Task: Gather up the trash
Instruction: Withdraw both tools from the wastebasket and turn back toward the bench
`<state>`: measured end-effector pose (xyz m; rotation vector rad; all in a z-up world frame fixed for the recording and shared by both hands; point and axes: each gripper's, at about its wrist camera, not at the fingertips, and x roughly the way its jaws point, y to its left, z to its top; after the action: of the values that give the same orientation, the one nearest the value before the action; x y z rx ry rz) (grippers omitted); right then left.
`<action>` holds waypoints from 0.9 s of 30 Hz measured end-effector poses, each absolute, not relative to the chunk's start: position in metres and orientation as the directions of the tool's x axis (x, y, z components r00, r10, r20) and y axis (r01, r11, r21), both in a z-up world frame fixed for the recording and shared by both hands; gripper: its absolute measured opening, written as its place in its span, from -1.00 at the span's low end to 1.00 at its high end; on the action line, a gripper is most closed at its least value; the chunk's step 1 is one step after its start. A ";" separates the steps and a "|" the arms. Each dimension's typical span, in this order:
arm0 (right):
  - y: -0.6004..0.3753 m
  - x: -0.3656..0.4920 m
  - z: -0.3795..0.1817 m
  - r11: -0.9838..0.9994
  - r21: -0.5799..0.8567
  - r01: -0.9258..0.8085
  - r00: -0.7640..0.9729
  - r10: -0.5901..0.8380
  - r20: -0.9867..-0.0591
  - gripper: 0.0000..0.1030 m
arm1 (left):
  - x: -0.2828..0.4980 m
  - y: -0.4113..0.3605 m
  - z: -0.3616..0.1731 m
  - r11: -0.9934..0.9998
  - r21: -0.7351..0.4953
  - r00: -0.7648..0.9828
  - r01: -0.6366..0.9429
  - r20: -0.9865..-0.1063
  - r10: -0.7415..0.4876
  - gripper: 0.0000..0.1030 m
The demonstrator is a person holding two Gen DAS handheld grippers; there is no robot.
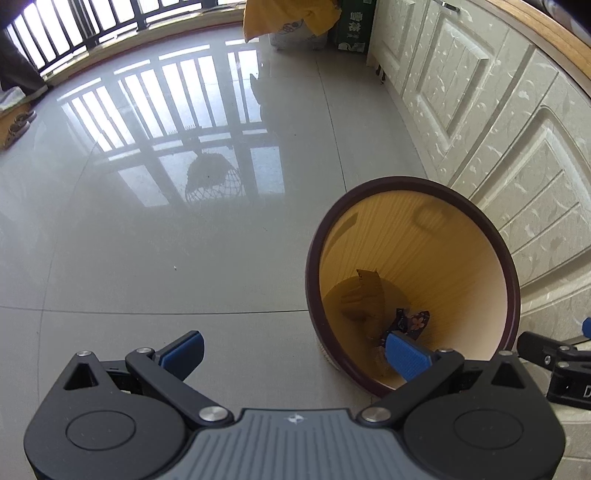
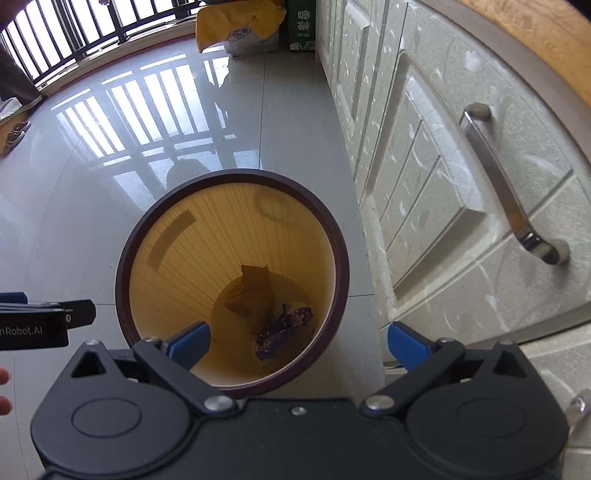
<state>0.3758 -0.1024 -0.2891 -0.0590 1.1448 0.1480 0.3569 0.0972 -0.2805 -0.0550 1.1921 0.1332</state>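
Note:
A round waste bin (image 1: pixel 513 266) (image 2: pixel 341 258) with a dark brown rim and yellow ribbed inside stands on the tiled floor beside the cabinets. At its bottom lie a crumpled brown paper piece (image 1: pixel 364 299) (image 2: pixel 255 295) and a dark flowered wrapper (image 1: pixel 412 323) (image 2: pixel 284 326). My left gripper (image 1: pixel 295 352) is open and empty, left of the bin, its right pad over the rim. My right gripper (image 2: pixel 297 345) hangs above the bin mouth, open and empty. Each gripper's edge shows in the other's view.
Cream patterned cabinet doors (image 2: pixel 443 177) with a metal handle (image 2: pixel 513 195) run along the right under a wooden counter edge. A yellow cloth over a bag (image 2: pixel 240 29) and a green box (image 2: pixel 302 26) stand at the far wall. Barred window behind; slippers (image 2: pixel 14 136) far left.

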 end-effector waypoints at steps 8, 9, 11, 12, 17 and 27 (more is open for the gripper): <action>-0.105 0.361 -0.274 0.989 -0.029 -0.142 0.439 0.037 -0.898 1.00 | 0.339 0.088 -0.263 0.995 0.044 0.407 -0.089 -0.910 0.076 1.00; -0.105 0.358 -0.271 0.989 -0.035 -0.143 0.446 0.032 -0.895 1.00 | 0.336 0.088 -0.261 0.995 0.043 0.411 -0.089 -0.908 0.076 1.00; -0.104 0.353 -0.263 0.988 -0.050 -0.145 0.469 0.024 -0.883 1.00 | 0.331 0.088 -0.257 0.995 0.040 0.422 -0.092 -0.903 0.075 1.00; -0.104 0.349 -0.258 0.988 -0.056 -0.145 0.481 0.021 -0.876 1.00 | 0.328 0.088 -0.254 0.995 0.037 0.429 -0.094 -0.900 0.074 1.00; -0.103 0.333 -0.232 0.988 -0.057 -0.144 0.532 0.029 -0.847 1.00 | 0.309 0.089 -0.233 0.994 0.031 0.471 -0.100 -0.879 0.075 1.00; -0.102 0.287 -0.181 0.985 -0.062 -0.160 0.617 0.051 -0.786 1.00 | 0.270 0.092 -0.180 0.992 0.028 0.562 -0.121 -0.822 0.092 1.00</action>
<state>0.2869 -0.1023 -0.1815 -0.1304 0.8986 0.1223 0.2697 0.0915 -0.1805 -0.0328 0.9658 0.1251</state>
